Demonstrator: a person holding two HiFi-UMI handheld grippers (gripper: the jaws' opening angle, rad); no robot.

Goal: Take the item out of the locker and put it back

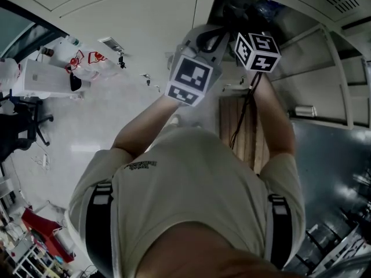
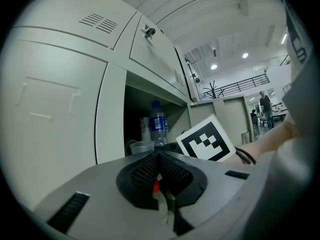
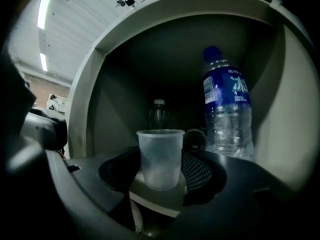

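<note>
The right gripper's (image 3: 160, 180) jaws clamp a clear cup (image 3: 160, 154) at the dark locker shelf (image 3: 159, 200), near a water bottle (image 3: 227, 109); the left gripper's (image 2: 160, 156) jaws are together.

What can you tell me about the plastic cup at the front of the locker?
The plastic cup is small, translucent and frosted-looking, tapering from a wider rim to a narrower base. It looks empty and is upright at the mouth of the open locker, ahead of a blue-labelled water bottle. It sits between the right gripper's tongs, close to both; whether they press on it is unclear.
</note>
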